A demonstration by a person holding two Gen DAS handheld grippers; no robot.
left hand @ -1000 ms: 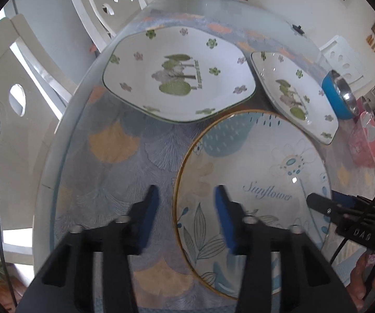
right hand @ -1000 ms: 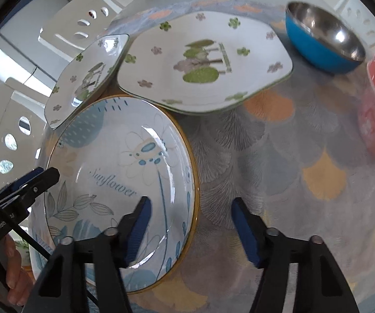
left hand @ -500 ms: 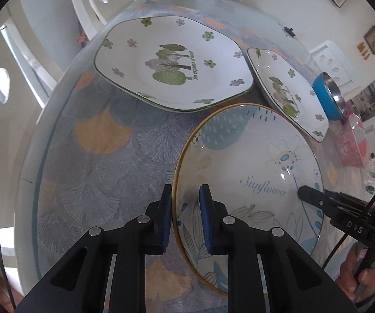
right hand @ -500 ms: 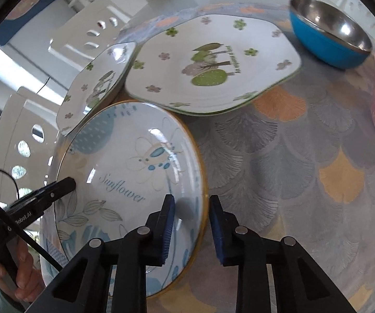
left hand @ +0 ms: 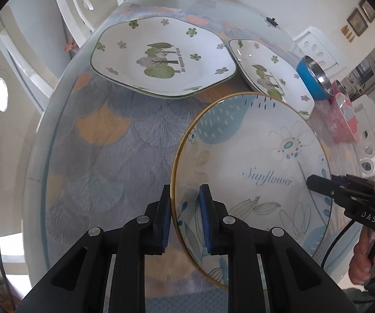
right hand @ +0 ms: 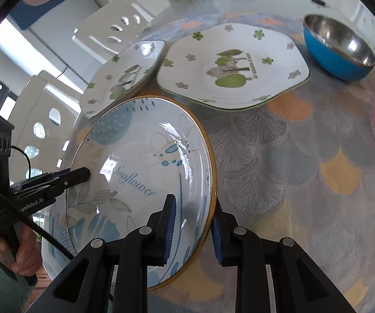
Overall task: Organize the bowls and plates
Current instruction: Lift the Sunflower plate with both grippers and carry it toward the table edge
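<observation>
In the left wrist view, the left gripper [left hand: 184, 216] is pinching the left rim of the Sunflower plate [left hand: 255, 172], sitting near on the table [left hand: 103, 156]. In the right wrist view, the right gripper [right hand: 194, 230] is pinching its right rim, so lifting it evenly with both hands probably comes next.

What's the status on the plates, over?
Both grippers, left and right, just closed on opposite rims of the sunflower plate. Its far edge lies close to the two green-flowered plates. Nothing blocking.
</observation>
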